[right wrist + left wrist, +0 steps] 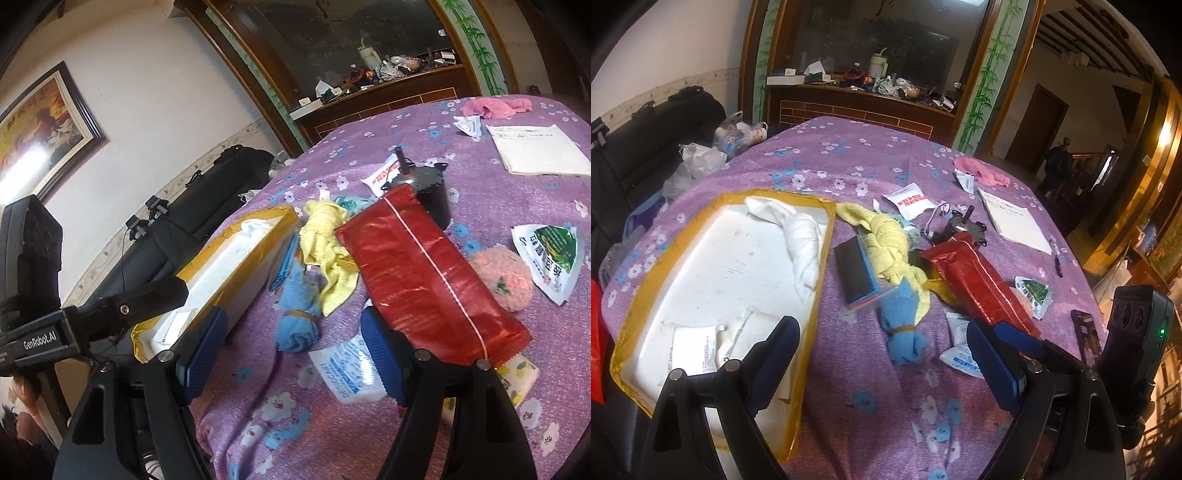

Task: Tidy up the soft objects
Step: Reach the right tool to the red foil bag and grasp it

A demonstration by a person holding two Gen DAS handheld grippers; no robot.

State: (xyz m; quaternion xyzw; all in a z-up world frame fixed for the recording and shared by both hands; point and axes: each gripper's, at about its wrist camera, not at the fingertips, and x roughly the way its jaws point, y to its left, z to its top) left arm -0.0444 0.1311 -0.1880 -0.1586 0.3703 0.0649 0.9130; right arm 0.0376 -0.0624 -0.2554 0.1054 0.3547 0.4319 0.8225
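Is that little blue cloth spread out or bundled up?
Bundled up. The small blue cloth is rolled into a wad, cinched by a brown band around its middle, lying on the purple flowered tablecloth.

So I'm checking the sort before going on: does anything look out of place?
Yes. The white cloth is in the foam tray, but the yellow towel, blue cloth bundle and pink cloth lie loose on the table among the red packet and sachets.

Blue towel (903,325), yellow towel (890,236), red packet (979,280).
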